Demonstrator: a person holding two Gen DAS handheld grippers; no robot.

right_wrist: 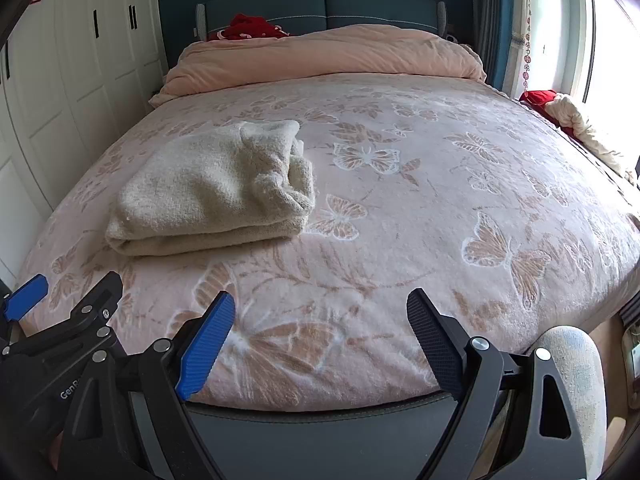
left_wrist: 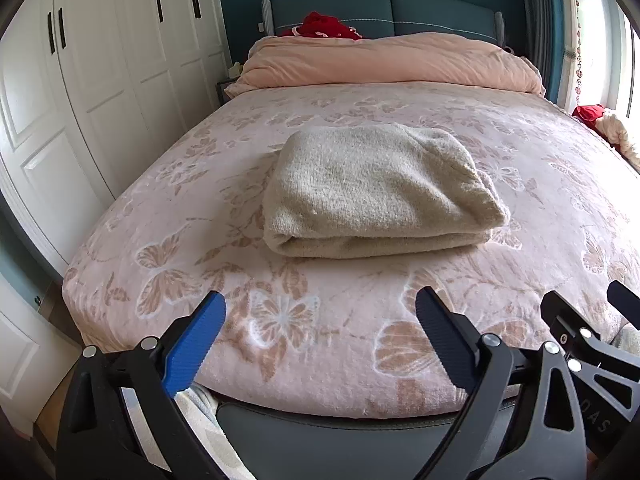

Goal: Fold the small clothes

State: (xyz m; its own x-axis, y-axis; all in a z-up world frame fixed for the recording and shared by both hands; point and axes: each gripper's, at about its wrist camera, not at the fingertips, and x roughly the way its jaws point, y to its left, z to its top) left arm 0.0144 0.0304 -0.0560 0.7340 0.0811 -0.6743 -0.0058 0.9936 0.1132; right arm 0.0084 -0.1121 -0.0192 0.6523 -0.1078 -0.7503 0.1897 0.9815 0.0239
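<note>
A cream knitted garment (left_wrist: pixel 376 194) lies folded in a thick rectangle on the pink butterfly bedspread (left_wrist: pixel 280 128). In the right wrist view the garment (right_wrist: pixel 208 196) sits left of centre, its bunched end facing right. My left gripper (left_wrist: pixel 320 312) is open and empty above the foot of the bed, well short of the garment. My right gripper (right_wrist: pixel 320 312) is open and empty, also near the foot of the bed, to the right of the garment. Each gripper shows at the edge of the other's view.
A rolled peach duvet (left_wrist: pixel 392 62) lies across the head of the bed below a blue headboard (left_wrist: pixel 380 12). Red cloth (left_wrist: pixel 324 26) lies behind it. White wardrobe doors (left_wrist: pixel 92 72) stand along the left. Red and cream fabric (right_wrist: pixel 568 116) lies by the window on the right.
</note>
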